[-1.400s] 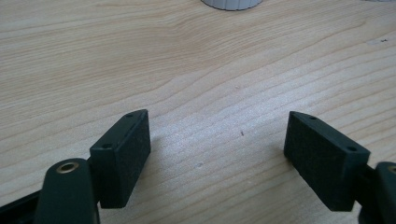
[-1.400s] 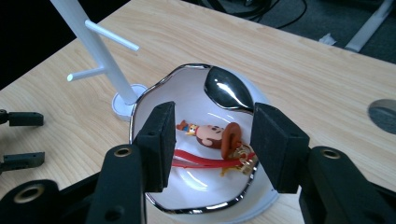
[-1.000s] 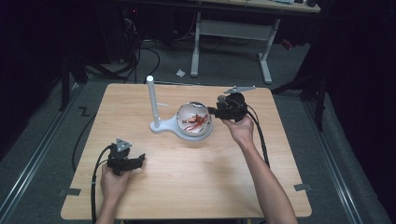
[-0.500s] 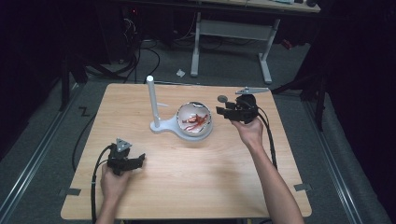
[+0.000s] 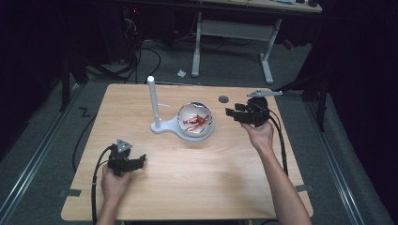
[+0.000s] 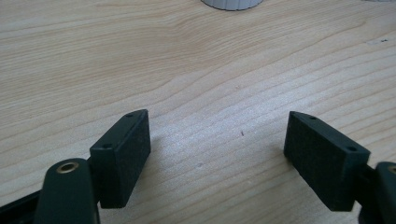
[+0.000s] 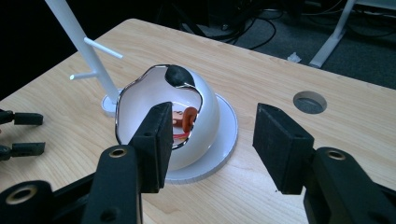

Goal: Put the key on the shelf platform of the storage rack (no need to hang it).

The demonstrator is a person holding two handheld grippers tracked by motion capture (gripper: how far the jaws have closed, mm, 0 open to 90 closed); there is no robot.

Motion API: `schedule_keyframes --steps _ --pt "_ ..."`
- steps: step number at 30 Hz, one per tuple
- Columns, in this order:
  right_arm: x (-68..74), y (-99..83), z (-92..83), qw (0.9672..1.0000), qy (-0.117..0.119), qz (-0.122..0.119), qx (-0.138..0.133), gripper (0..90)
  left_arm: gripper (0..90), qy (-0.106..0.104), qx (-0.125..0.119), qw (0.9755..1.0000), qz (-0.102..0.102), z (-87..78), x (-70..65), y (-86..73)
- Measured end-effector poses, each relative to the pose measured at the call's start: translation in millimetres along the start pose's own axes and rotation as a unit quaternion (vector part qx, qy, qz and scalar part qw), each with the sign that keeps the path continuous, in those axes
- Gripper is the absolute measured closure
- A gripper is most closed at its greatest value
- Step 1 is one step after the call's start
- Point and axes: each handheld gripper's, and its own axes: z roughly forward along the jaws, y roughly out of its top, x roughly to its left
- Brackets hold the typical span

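A white egg-shaped bowl (image 5: 195,121) with a jagged silver rim sits on a round white base (image 7: 223,135) near the table's middle. Orange-red pieces (image 7: 186,119) lie inside it, and a dark lump (image 7: 176,74) sits on its rim. A white pole (image 5: 152,101) with short pegs rises from the same base to the left. My right gripper (image 5: 231,112) hangs open just right of the bowl, its jaws pointing at it with nothing between them. My left gripper (image 5: 139,161) rests open at the front left, low over bare wood (image 6: 215,140).
A round hole (image 5: 223,99) is cut in the wooden table (image 5: 211,178) behind the right gripper. Cables trail from both grippers off the table's edges. Beyond the far edge are a dark floor and a desk's white legs (image 5: 267,61).
My right gripper has drawn back to the right, away from the bowl, still open. The left gripper has not moved.
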Motion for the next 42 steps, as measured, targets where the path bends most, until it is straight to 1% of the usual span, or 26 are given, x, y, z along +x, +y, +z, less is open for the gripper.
schedule_keyframes --steps 3,8,11,19,25,31,34,36,37,42 --pt "-0.8 -0.9 -3.8 1.0000 -0.002 -0.002 -0.002 48.0 23.2 0.000 -0.001 1.0000 0.000 0.1 -0.1 0.0" --pt "-4.8 -6.8 -12.2 1.0000 -0.006 0.005 -0.005 48.0 23.2 0.000 -0.001 1.0000 0.000 0.1 0.0 0.0" --pt "-4.9 -9.8 -16.1 0.9998 -0.021 -0.005 0.004 48.0 23.2 0.000 -0.001 1.0000 0.000 0.1 0.0 0.0" --pt "-7.7 -13.0 -29.2 0.9996 -0.027 -0.009 0.000 47.9 23.3 0.001 -0.001 1.0000 0.000 0.1 0.0 0.0" --pt "-9.1 -16.8 -39.2 0.9995 -0.032 -0.002 0.004 48.0 23.3 0.001 -0.001 1.0000 0.000 0.1 0.0 0.0" --pt "-12.6 -28.0 -51.0 0.9994 -0.032 0.010 0.006 48.1 23.3 0.001 -0.001 1.0000 0.000 0.1 0.0 0.0" --pt "-12.7 -29.7 -55.0 0.9994 -0.032 0.009 0.006 48.1 23.2 0.001 -0.001 1.0000 0.000 0.1 0.0 0.0" --pt "-11.8 -30.8 -58.9 0.9994 -0.033 0.006 0.003 48.2 23.3 0.001 -0.001 1.0000 0.000 0.1 0.0 0.0" --pt "-11.3 -33.3 -62.3 0.9995 -0.031 0.008 -0.003 48.3 23.3 0.001 -0.001 1.0000 0.000 0.1 0.0 0.0" --pt "-14.2 -41.3 -66.2 0.9994 -0.032 0.016 -0.001 48.3 23.3 0.001 -0.001 1.0000 0.000 0.1 -0.1 -0.1"
